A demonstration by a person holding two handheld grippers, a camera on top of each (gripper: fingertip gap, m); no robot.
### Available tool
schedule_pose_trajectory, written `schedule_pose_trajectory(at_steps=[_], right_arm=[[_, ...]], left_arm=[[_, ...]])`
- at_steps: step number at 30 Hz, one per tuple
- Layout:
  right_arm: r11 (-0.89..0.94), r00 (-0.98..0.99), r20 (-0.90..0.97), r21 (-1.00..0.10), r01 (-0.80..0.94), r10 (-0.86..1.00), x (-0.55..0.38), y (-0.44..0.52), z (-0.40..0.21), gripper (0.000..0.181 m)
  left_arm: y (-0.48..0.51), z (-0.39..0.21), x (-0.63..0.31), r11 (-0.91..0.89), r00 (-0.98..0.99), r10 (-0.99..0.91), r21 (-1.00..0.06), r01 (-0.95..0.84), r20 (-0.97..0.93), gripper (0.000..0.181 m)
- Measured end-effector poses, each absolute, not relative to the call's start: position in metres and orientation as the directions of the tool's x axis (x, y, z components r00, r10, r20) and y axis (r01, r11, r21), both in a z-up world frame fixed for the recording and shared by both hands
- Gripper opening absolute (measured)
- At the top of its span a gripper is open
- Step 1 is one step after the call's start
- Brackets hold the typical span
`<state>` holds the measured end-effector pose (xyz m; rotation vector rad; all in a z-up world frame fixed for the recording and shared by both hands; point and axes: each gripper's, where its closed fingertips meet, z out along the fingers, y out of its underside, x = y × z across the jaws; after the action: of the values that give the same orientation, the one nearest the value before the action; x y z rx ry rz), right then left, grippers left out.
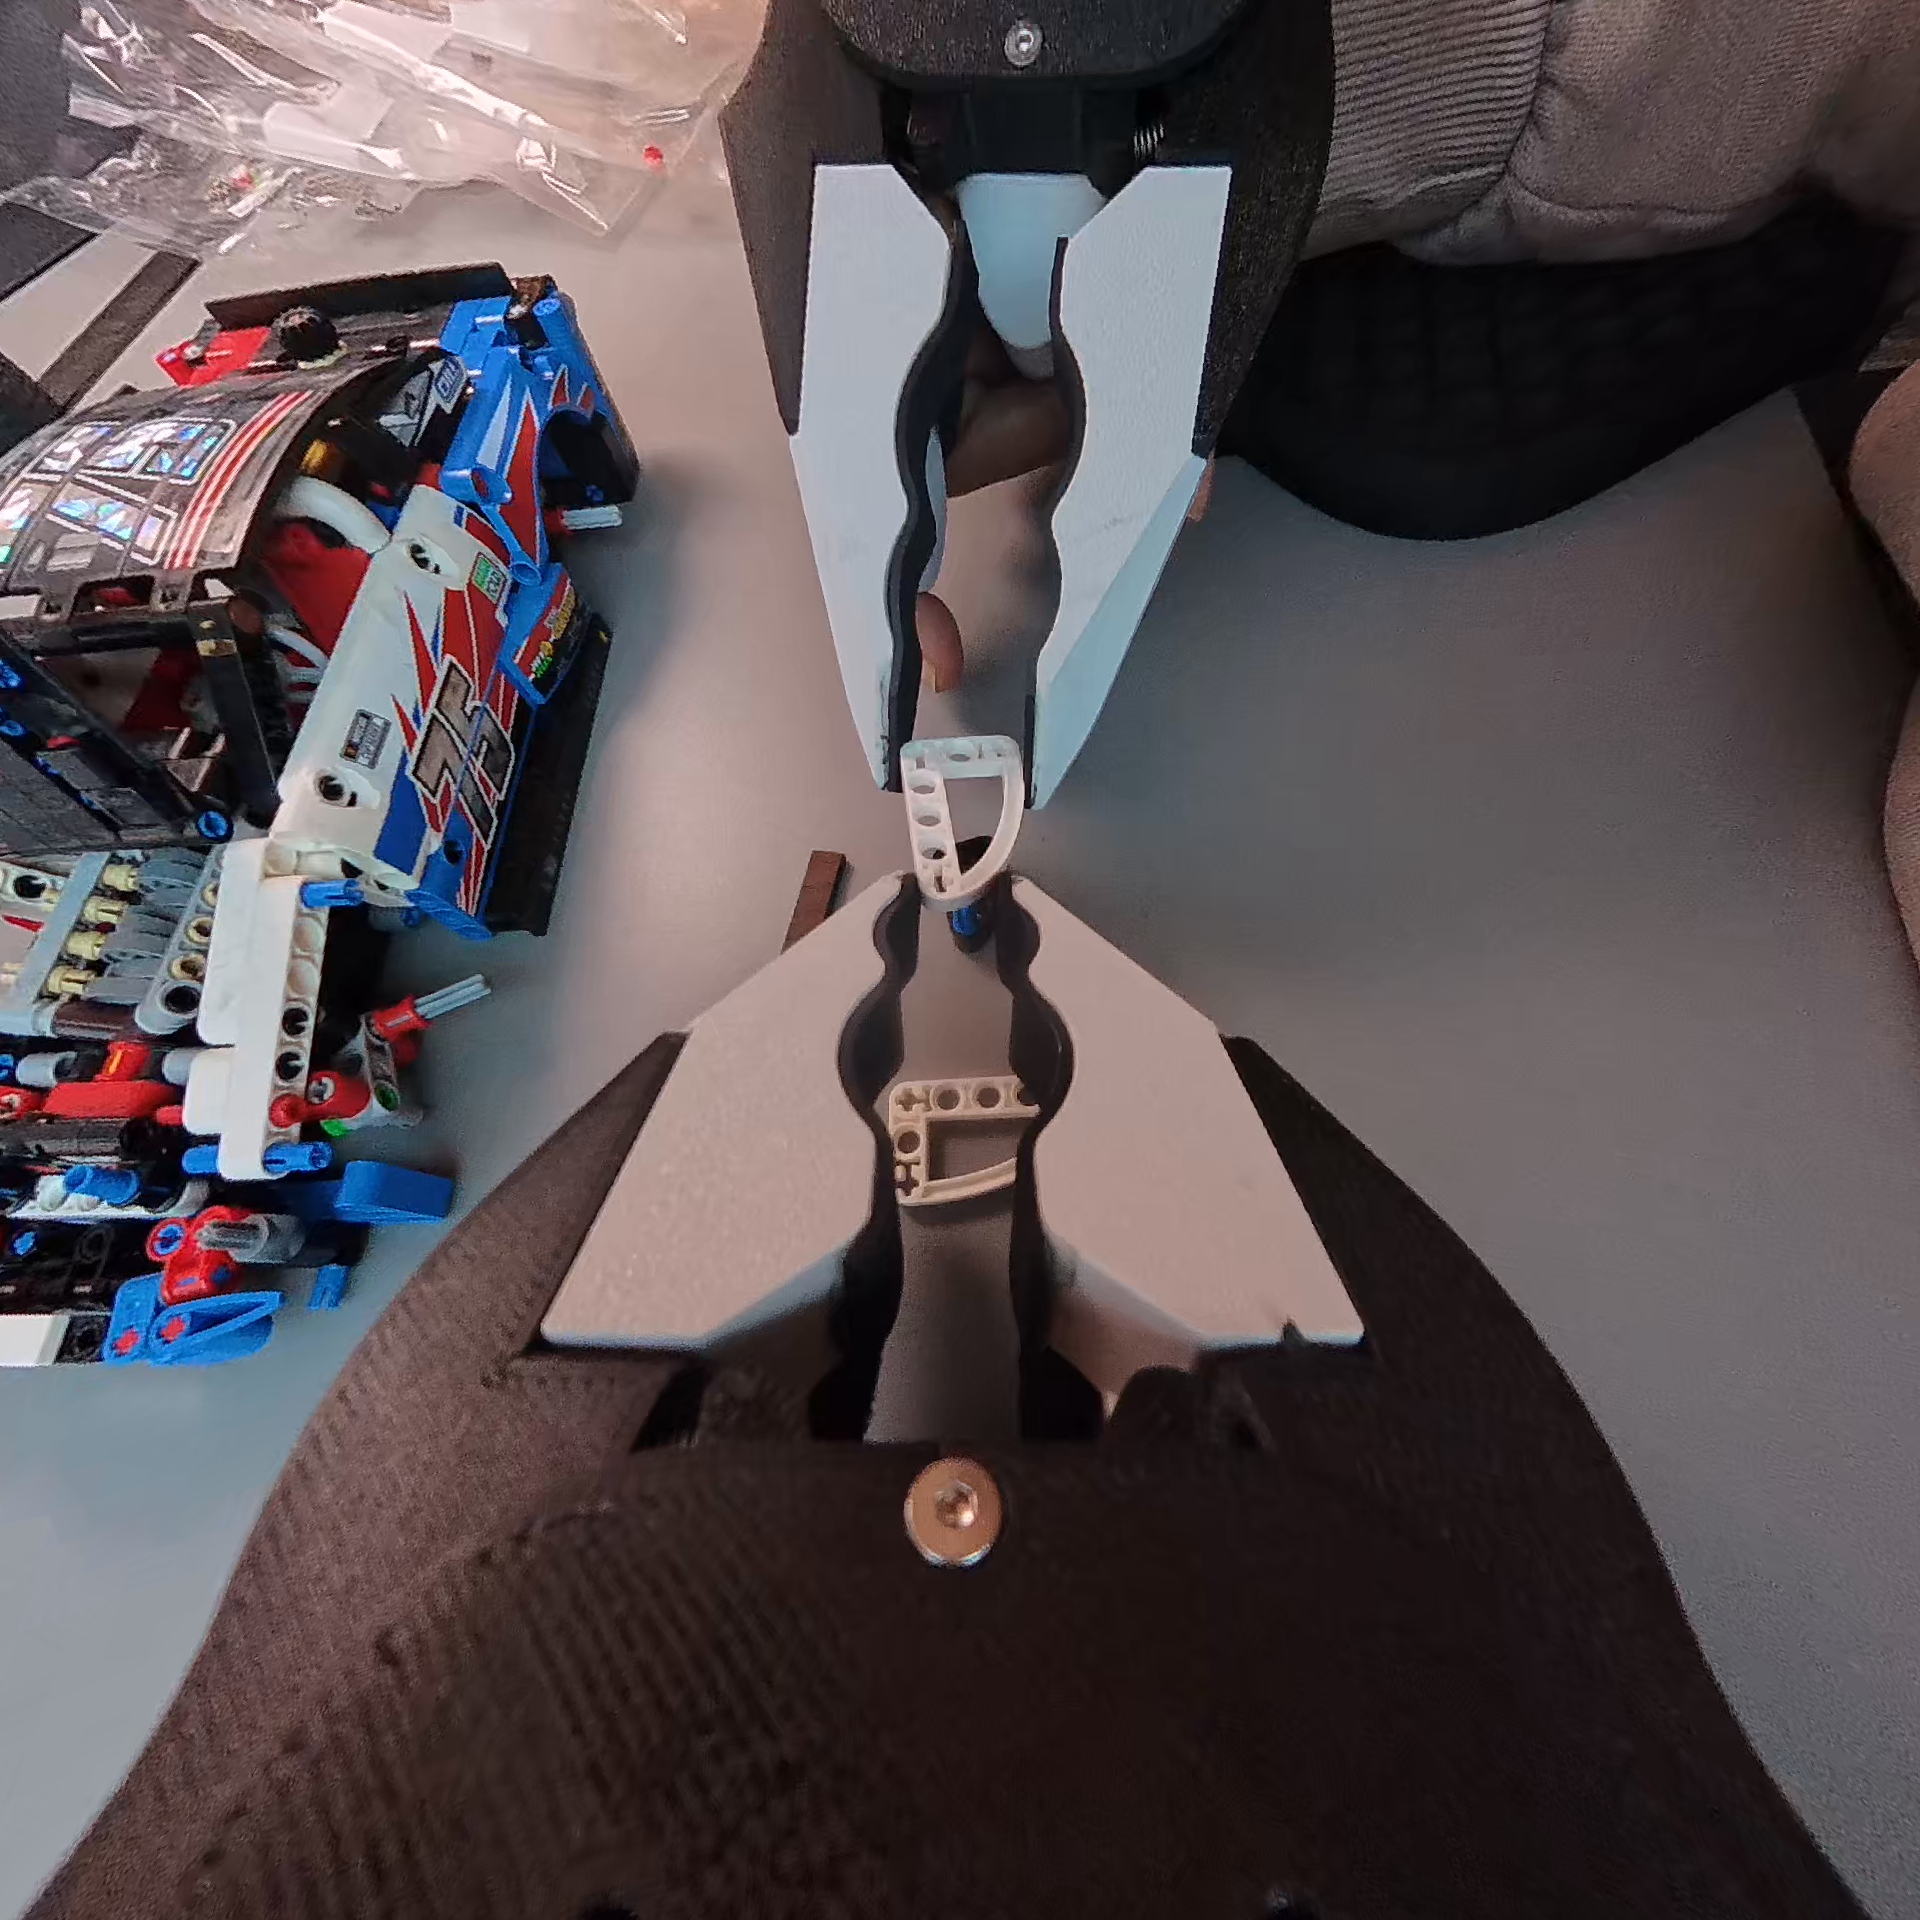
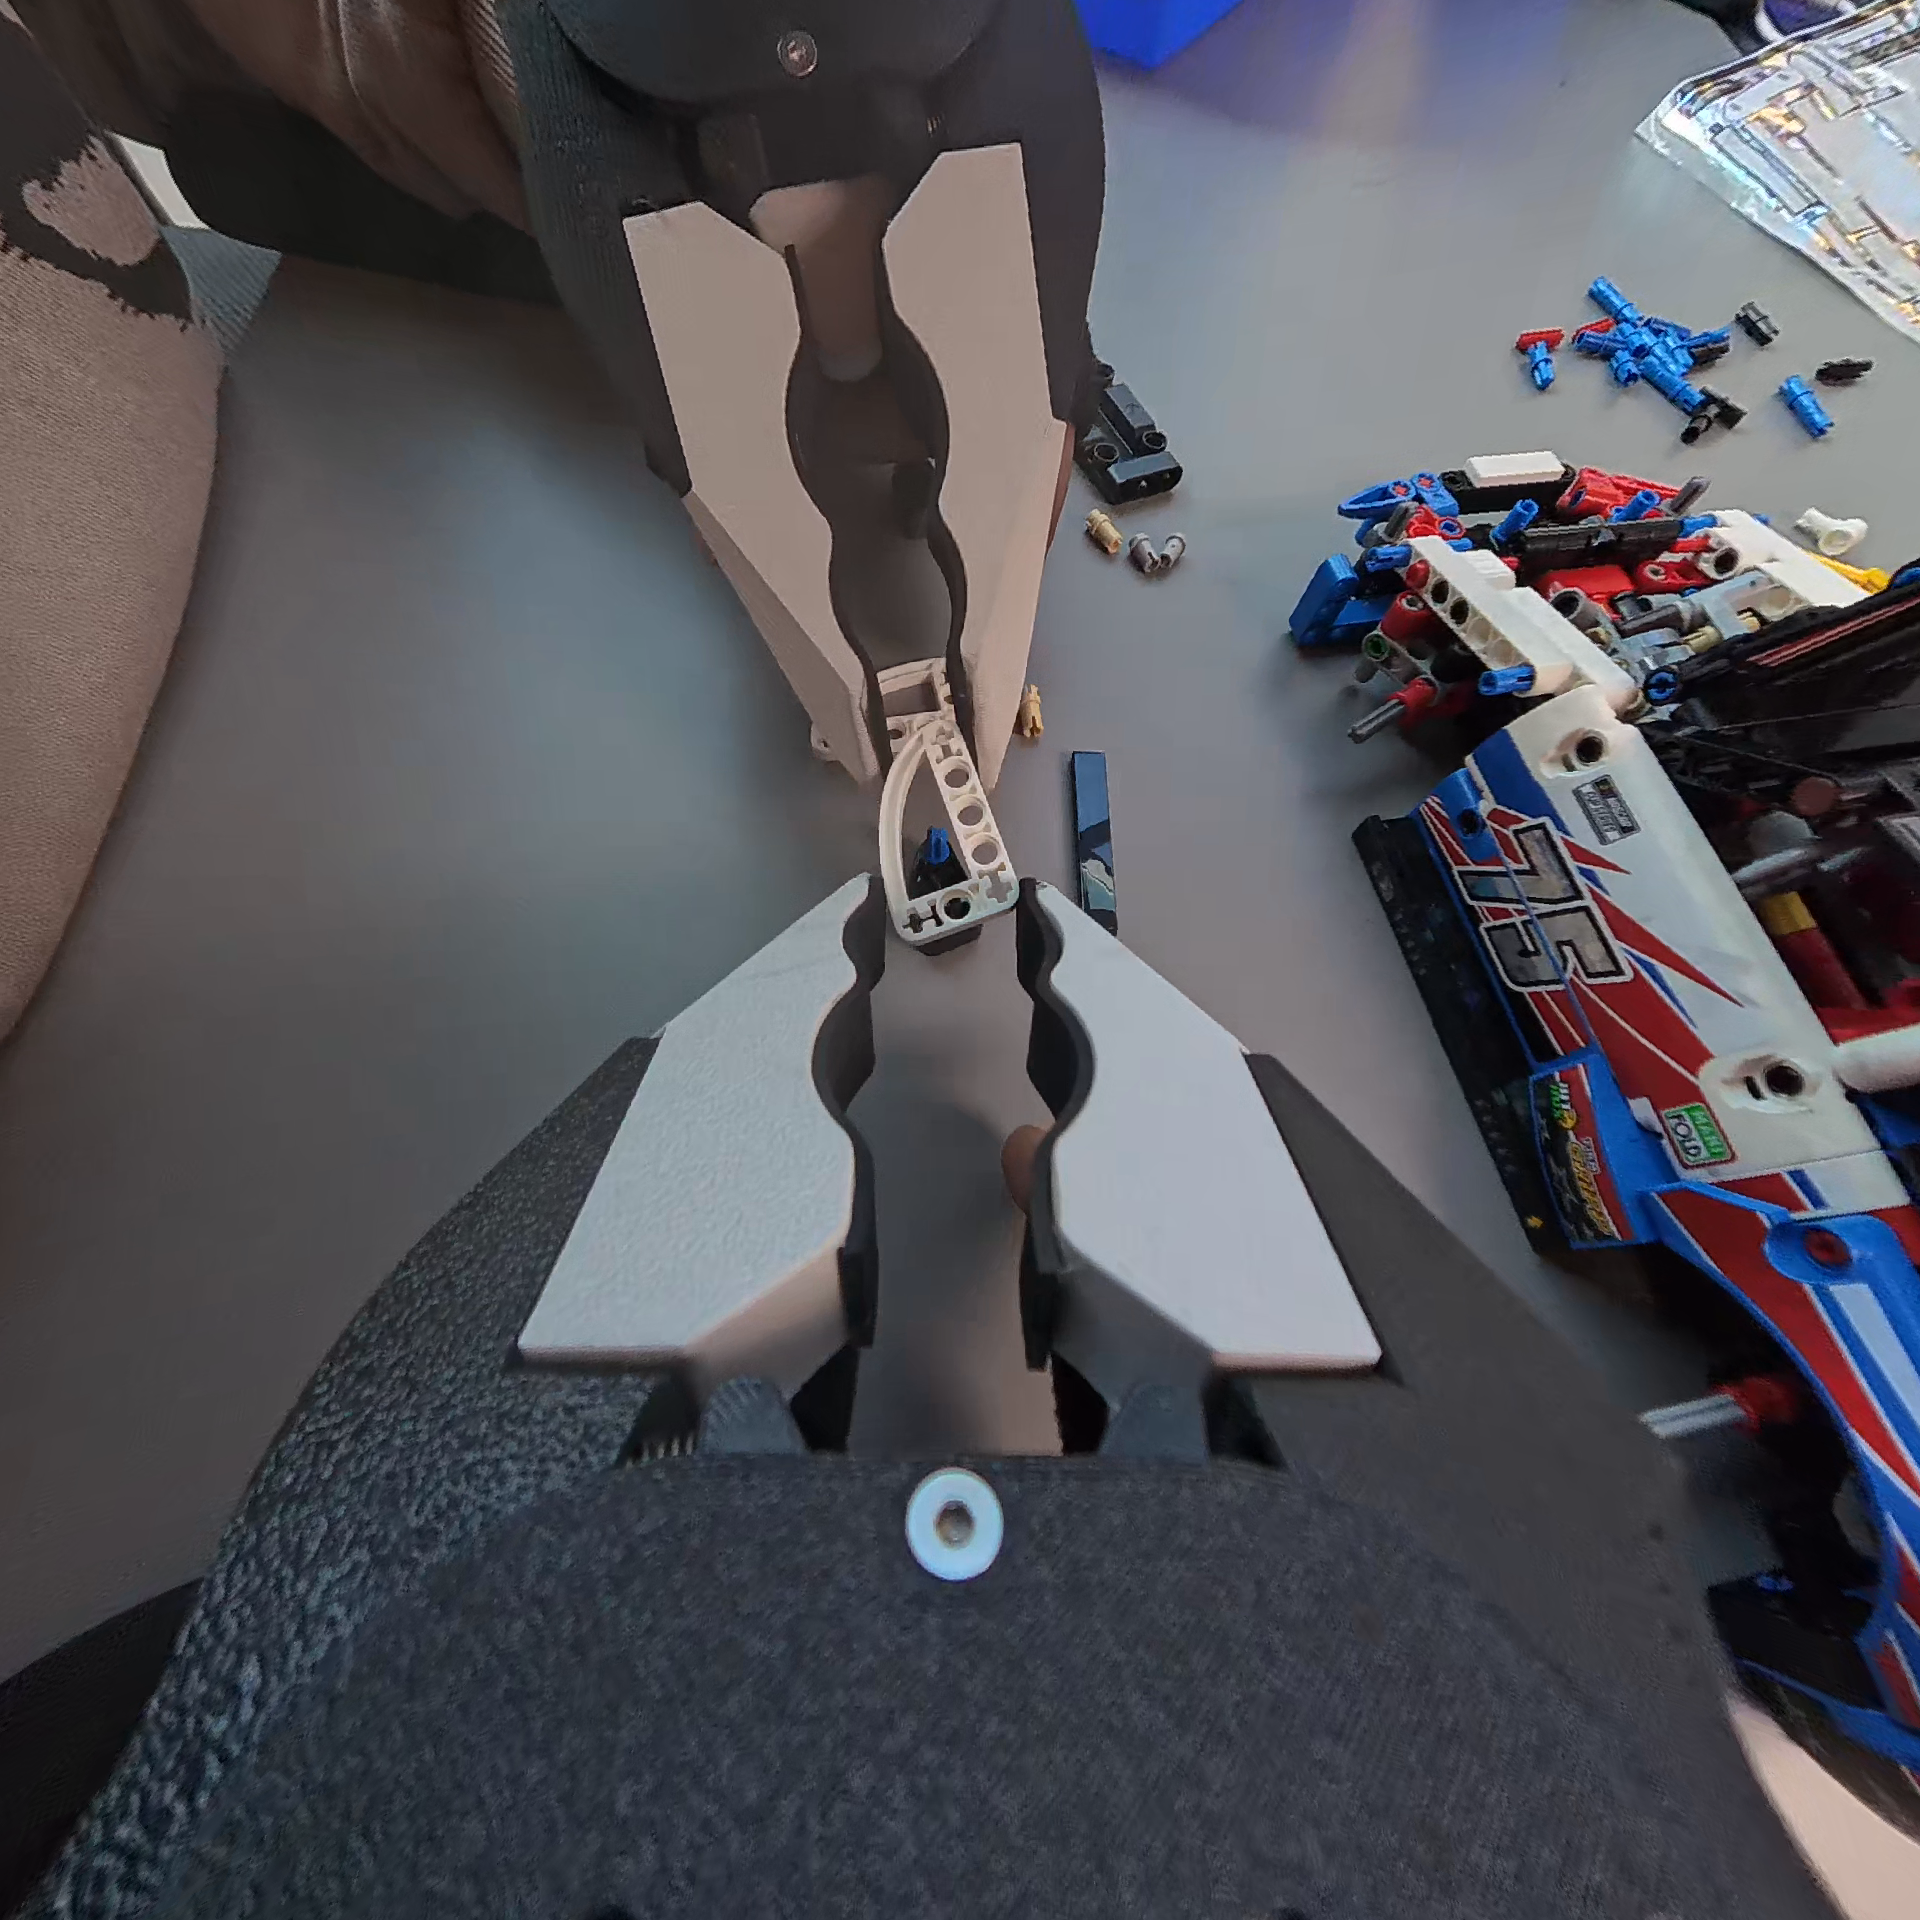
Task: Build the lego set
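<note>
We see a plain grey surface [image 1: 1455, 831]. A part-built blue, white and red lego car [image 2: 1662, 987] stands to one side, with clear plastic bags [image 1: 364, 125] beyond it and loose blue pins [image 2: 1662, 353] nearby. The two tools meet tip to tip at the centre. The right hand-held gripper [image 2: 945, 894] is nearly closed and pinches the wide end of a white curved panel [image 2: 951, 831]. The left hand-held gripper [image 1: 956, 883] is narrowly open. The panel's thin end reaches between its tips, next to a small blue pin [image 1: 968, 920], and we cannot tell whether it grips either. A second white panel [image 1: 961, 1143] shows between the left fingers. A dark flat strip [image 2: 1093, 831] lies just beside the tips.
</note>
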<state>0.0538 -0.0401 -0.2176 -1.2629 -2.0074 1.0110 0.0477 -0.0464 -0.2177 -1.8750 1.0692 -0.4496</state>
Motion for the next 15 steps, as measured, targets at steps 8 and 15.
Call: schedule_pose_trajectory(at_steps=[8, 15], right_arm=[[0.268, -0.367, 0.079, -0.822, 0.503, 0.927, 0.054, -0.036, -0.222, 0.022], [0.269, -0.335, 0.094, -0.805, 0.529, 0.938, 0.063, -0.024, -0.221, 0.022]], left_arm=[[-0.042, -0.222, 0.045, -0.226, 0.579, -0.803, -0.828, -0.514, -0.141, 0.012], [-0.041, -0.227, 0.040, -0.266, 0.599, -0.791, -0.812, -0.520, -0.124, 0.024]])
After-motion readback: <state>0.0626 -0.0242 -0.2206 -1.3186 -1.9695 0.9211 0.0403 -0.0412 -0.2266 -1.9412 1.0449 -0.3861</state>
